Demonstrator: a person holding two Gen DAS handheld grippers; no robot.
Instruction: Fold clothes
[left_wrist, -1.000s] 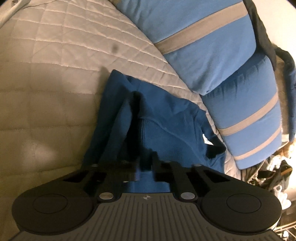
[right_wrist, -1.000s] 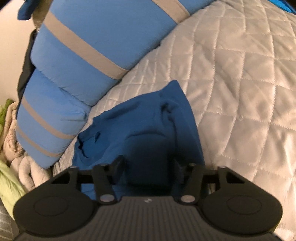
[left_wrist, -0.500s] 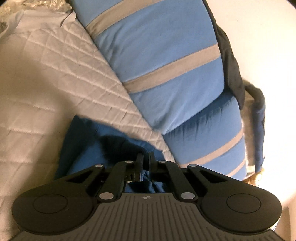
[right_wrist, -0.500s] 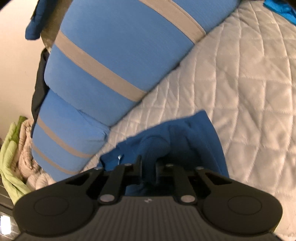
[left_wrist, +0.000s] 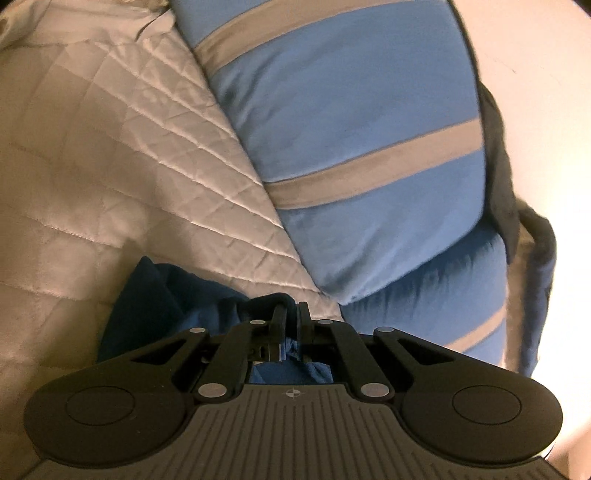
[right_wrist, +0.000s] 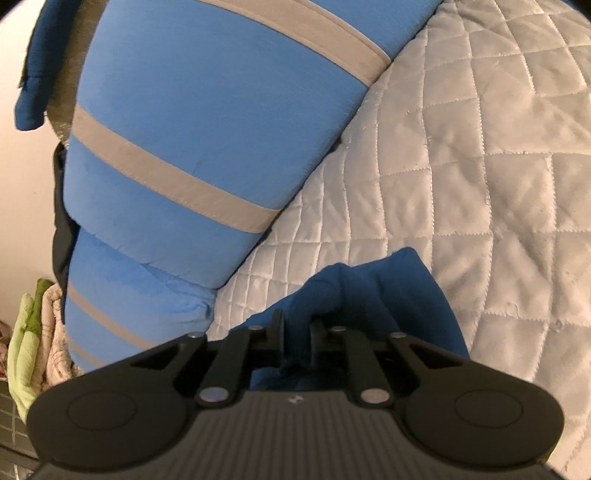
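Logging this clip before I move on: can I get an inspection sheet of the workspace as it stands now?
Surface: quilted cream bedspread, bare to the right of the garment.
Job's things: dark blue garment, bunched, lying on the bedspread and pinched at two places.
Clutter: two blue pillows with grey stripes, stacked at the edge of the bed; green and beige cloths beyond them.
Grippers: left claw shut on garment fabric; right claw shut on a thicker fold, having just closed.
Cables: nothing seen.
Surroundings: pale wall; dark cloth behind the pillows.
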